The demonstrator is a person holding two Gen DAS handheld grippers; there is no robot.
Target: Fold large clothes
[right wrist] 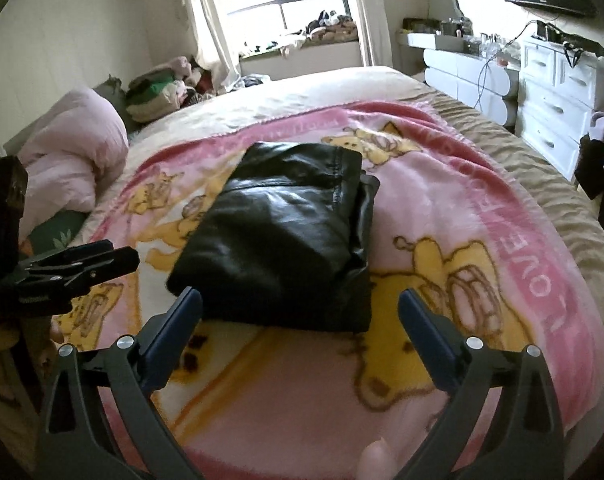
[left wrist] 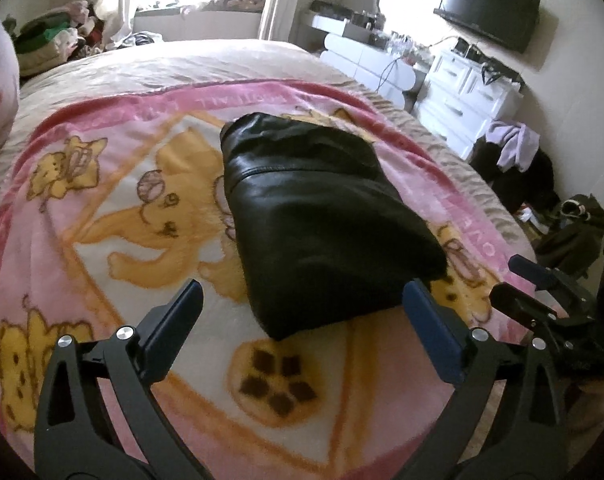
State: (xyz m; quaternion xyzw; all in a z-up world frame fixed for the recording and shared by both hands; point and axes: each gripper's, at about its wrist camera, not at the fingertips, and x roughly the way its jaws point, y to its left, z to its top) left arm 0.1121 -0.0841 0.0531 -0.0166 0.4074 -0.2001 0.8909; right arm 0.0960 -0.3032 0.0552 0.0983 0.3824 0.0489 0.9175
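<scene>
A black leather garment [left wrist: 318, 216] lies folded into a thick rectangle on the pink cartoon blanket [left wrist: 101, 208] that covers the bed. My left gripper [left wrist: 302, 296] is wide open just above and in front of its near edge, with nothing between the pads. In the right wrist view the same folded garment [right wrist: 277, 236] lies ahead, and my right gripper [right wrist: 299, 308] is also wide open at its near edge, touching nothing. Each gripper shows in the other's view: the right one [left wrist: 542, 292] at the right edge, the left one [right wrist: 73, 272] at the left edge.
A pink duvet [right wrist: 73, 152] is bunched at the left side of the bed. Piled clothes [right wrist: 161, 88] sit beyond it by the window. White drawers [right wrist: 558, 100] and a wall-mounted TV [left wrist: 490, 8] stand to the right, with dark clothes [left wrist: 514, 168] heaped on the floor.
</scene>
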